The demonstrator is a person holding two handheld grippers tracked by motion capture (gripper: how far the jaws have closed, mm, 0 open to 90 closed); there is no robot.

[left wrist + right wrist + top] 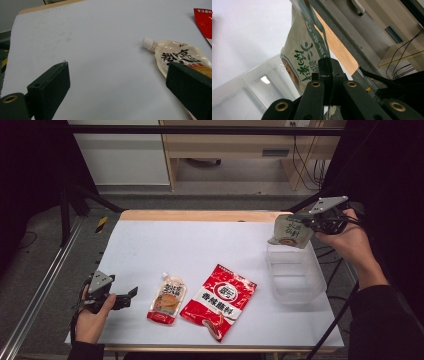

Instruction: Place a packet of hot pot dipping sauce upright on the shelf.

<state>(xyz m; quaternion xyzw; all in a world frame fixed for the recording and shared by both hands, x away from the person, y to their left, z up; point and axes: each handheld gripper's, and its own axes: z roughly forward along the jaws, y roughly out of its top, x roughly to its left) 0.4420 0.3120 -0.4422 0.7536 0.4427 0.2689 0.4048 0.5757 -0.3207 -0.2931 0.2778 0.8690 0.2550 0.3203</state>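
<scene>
Above the clear container (295, 277), the right gripper's (306, 224) fingers pinch the green-lettered pouch (290, 232); left fingers spread.

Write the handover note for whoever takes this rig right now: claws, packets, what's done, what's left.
Right claw: shut on the green-lettered pouch, held above the far end of the clear bin, not yet dropped.
Left claw: open, holding nothing, low over the white sheet beside the capped sauce pouch.
Red packet: flat on the sheet, right of the sauce pouch.
Done: nothing in the bin so far.
Left: probably release the green pouch into the bin, then bin the other two.
</scene>
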